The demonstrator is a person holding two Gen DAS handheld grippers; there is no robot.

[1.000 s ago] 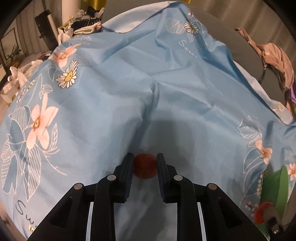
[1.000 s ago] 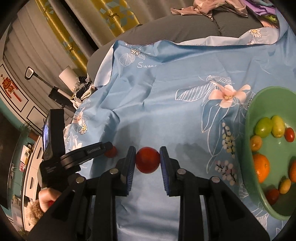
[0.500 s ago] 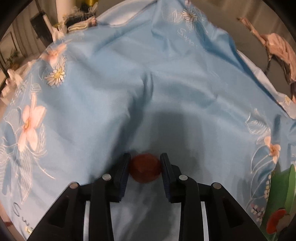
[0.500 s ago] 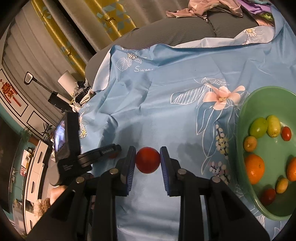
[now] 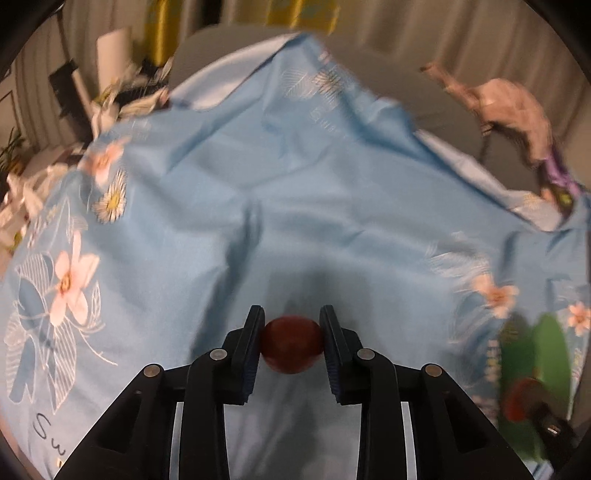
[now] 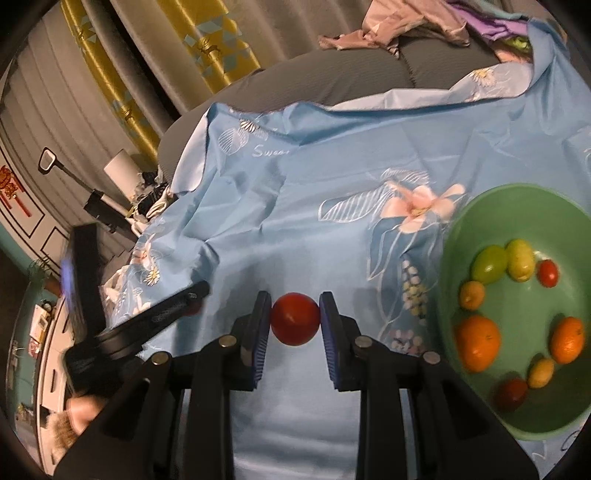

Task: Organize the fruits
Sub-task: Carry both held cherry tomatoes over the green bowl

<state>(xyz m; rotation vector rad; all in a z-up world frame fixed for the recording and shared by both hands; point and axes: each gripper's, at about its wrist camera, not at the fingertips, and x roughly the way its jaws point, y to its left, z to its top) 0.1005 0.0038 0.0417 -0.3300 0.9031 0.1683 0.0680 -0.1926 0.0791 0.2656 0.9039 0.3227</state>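
Both tongs gripped small round red fruits across their middles, the left a dark one, the right a brighter one, above the blue cloth beside the bowl; they looked light, smooth and bruisable.

A light blue cloth printed with pink and white flowers lies rumpled over a grey ribbed cushion. A heap of pinkish and purple clothes rests on the cushion's far edge, and a yellow curtain with blue patterns hangs behind. A red knotted ornament hangs on the wall, left.
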